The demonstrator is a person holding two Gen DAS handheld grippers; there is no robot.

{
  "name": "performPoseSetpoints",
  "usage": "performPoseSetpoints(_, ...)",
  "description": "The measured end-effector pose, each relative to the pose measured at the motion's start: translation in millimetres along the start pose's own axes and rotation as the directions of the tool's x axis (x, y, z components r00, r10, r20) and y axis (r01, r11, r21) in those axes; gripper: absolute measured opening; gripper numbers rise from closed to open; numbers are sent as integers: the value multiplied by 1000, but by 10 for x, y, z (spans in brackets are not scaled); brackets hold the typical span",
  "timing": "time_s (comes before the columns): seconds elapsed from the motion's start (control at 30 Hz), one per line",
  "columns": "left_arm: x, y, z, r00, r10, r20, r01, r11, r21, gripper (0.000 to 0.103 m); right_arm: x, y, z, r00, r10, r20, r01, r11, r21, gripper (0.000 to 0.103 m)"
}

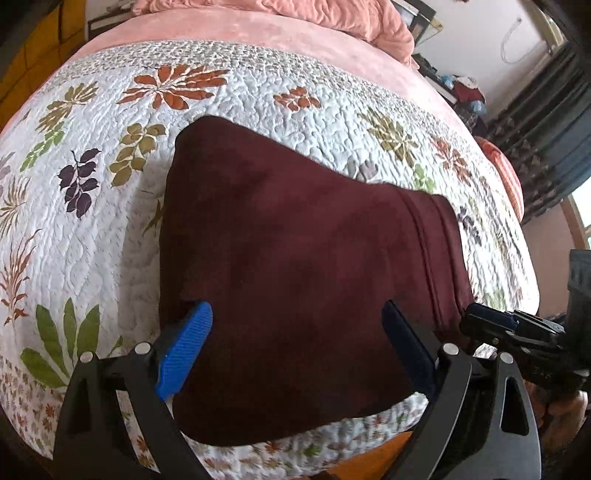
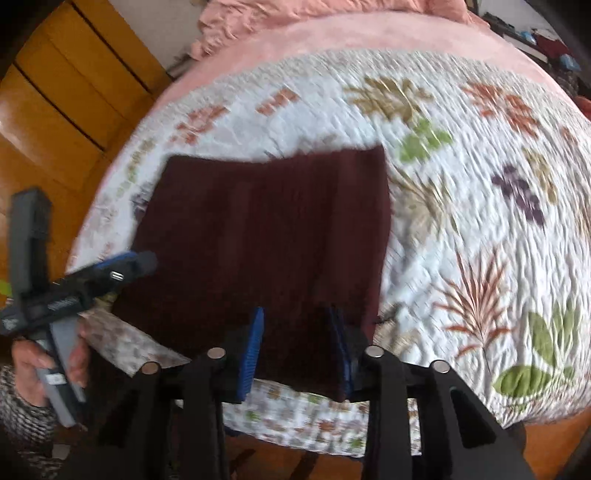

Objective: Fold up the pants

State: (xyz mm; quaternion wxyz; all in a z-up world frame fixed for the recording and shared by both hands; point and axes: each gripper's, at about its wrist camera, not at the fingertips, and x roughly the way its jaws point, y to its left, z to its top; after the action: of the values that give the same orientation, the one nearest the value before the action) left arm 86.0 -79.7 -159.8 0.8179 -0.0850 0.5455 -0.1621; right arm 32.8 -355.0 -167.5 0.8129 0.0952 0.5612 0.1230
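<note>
The dark maroon pants lie folded into a compact block on the floral quilt, near its front edge; they also show in the right wrist view. My left gripper is open, its blue fingers spread wide just above the near part of the pants, holding nothing. My right gripper is open with a narrower gap, over the near right corner of the pants, and it shows in the left wrist view at the pants' right edge. The left gripper shows in the right wrist view at the pants' left edge.
The white floral quilt covers a bed with a pink blanket and bunched pink bedding behind. A yellow wooden wall stands left of the bed. Dark curtains and cluttered shelves stand at the right.
</note>
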Motion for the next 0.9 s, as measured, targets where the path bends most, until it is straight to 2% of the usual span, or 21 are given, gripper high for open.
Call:
performPoseSetpoints(0.1, 72, 11, -14, 1000, 12, -9, -12, 999, 29, 93, 90, -133, -27, 999, 46, -8, -46, 998, 50, 26)
performPoseSetpoints(0.2, -5, 13, 17, 1000, -4, -5, 4, 1000, 15, 93, 18, -141, 2, 998, 63, 4, -63, 997, 45, 27)
performPoseSetpoints(0.27, -140, 49, 53, 1000, -12, 11, 12, 1000, -4, 93, -112, -168, 25, 993, 110, 36, -112, 992, 61, 37)
performPoseSetpoints(0.3, -248, 93, 71, 999, -16, 33, 17, 1000, -13, 93, -197, -195, 38, 990, 131, 58, -135, 989, 66, 47)
performPoseSetpoints(0.37, -359, 226, 108, 998, -35, 46, 36, 999, -29, 93, -354, -268, 58, 986, 130, 101, -136, 989, 58, 55)
performPoseSetpoints(0.47, -273, 492, 139, 999, -43, -20, 42, 997, -62, 94, -381, -436, 104, 983, 153, 102, -162, 984, 80, 64)
performPoseSetpoints(0.5, -228, 554, 135, 998, -40, -40, 37, 996, -76, 94, -348, -500, 116, 980, 177, 86, -184, 979, 91, 71)
performPoseSetpoints(0.57, -126, 707, 120, 996, -43, -78, 34, 993, -111, 94, -227, -639, 116, 972, 228, 57, -234, 965, 121, 76)
performPoseSetpoints(0.73, 100, 868, 76, 979, -164, -119, 145, 977, -153, 94, 117, -827, 103, 936, 353, -9, -345, 921, 180, 78)
performPoseSetpoints(0.9, 314, 856, 75, 969, -193, -157, 169, 973, -157, 94, 368, -882, 130, 925, 377, -42, -361, 910, 206, 79)
